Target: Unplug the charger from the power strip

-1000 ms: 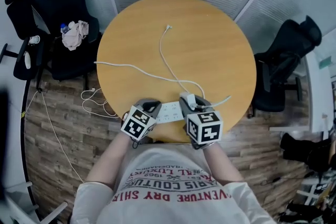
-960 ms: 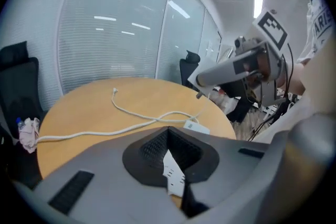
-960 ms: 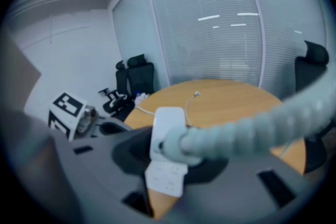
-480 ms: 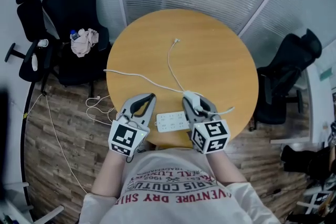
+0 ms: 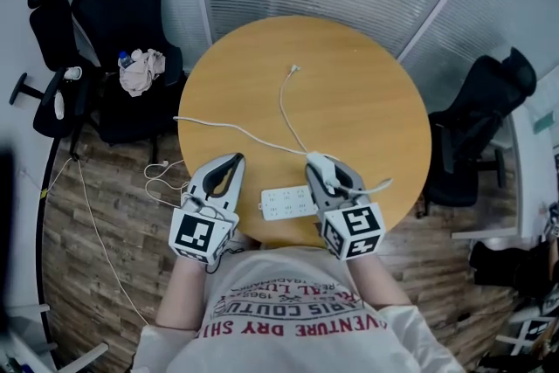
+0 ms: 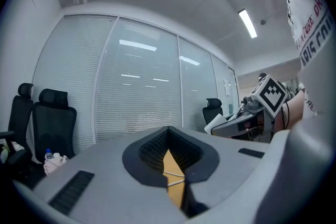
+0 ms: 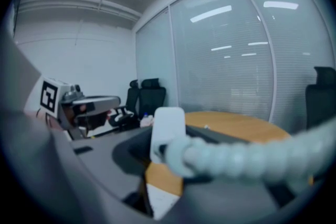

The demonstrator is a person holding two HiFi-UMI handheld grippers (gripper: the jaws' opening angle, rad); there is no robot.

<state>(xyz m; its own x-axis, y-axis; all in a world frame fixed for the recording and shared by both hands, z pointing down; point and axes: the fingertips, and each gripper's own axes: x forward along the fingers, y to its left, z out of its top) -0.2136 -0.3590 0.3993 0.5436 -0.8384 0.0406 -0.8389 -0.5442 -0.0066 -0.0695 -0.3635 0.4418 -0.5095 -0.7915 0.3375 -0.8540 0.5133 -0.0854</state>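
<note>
My right gripper (image 5: 320, 164) is shut on the white charger (image 5: 317, 165), held above the round wooden table (image 5: 367, 100), clear of the white power strip (image 5: 288, 203). In the right gripper view the charger (image 7: 168, 126) stands upright between the jaws, its thick cable (image 7: 236, 160) running off right, with the strip (image 7: 160, 199) below. The charger's thin cable (image 5: 283, 105) trails toward the table's far side. My left gripper (image 5: 236, 159) hovers left of the strip, jaws together with nothing in them; in the left gripper view its pads (image 6: 152, 147) leave only a sliver of table showing.
The strip's own cord (image 5: 218, 127) crosses the table leftward and drops to coiled cables (image 5: 162, 175) on the wooden floor. Black office chairs stand at the left (image 5: 113, 4) and right (image 5: 476, 118); a cloth (image 5: 140, 70) lies on the left one. Glass walls with blinds stand behind.
Both grippers have risen from the strip. The right one lifted the charger off it; the left one let go of the strip and swung up and to the left.
</note>
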